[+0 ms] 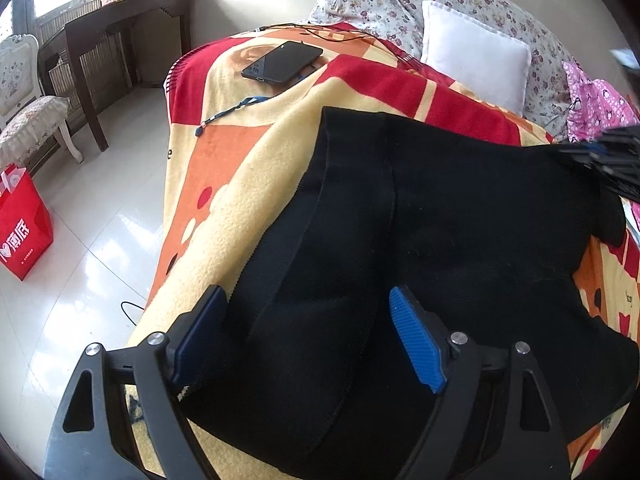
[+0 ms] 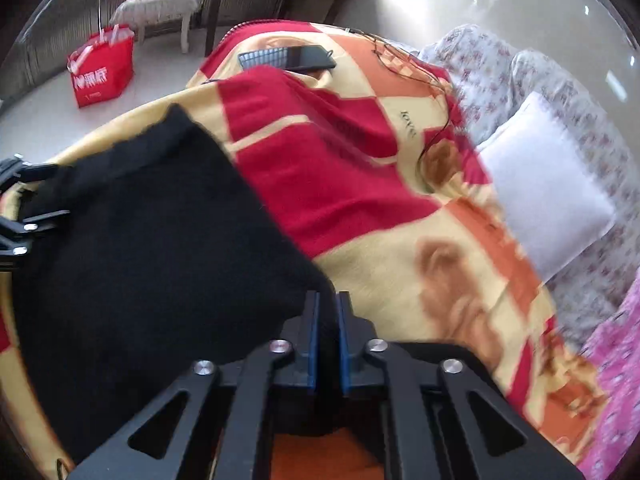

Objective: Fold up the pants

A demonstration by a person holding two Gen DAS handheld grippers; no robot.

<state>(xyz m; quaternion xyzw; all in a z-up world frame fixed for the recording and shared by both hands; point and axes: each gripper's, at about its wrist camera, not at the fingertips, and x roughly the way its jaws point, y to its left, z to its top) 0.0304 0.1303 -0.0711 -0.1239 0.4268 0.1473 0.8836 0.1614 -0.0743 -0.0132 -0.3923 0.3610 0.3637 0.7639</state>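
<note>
Black pants (image 1: 460, 220) under wide left tongs (image 1: 308, 336), pinched in right tongs (image 2: 328, 340)

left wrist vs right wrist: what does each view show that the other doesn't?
Left wrist only: the left gripper with jaws open over the pants' waistband.
Right wrist only: the right gripper shut on a corner of the black pants.
Both: pants, patterned blanket, phone, white pillow, red bag.

Black knit pants (image 1: 460, 220), soft and thick, spread in folds over the patterned blanket (image 1: 248, 168) near its left edge. Ribbed band and long seam visible. One corner of the fabric pinched between the right gripper's (image 2: 328, 320) pads.
</note>
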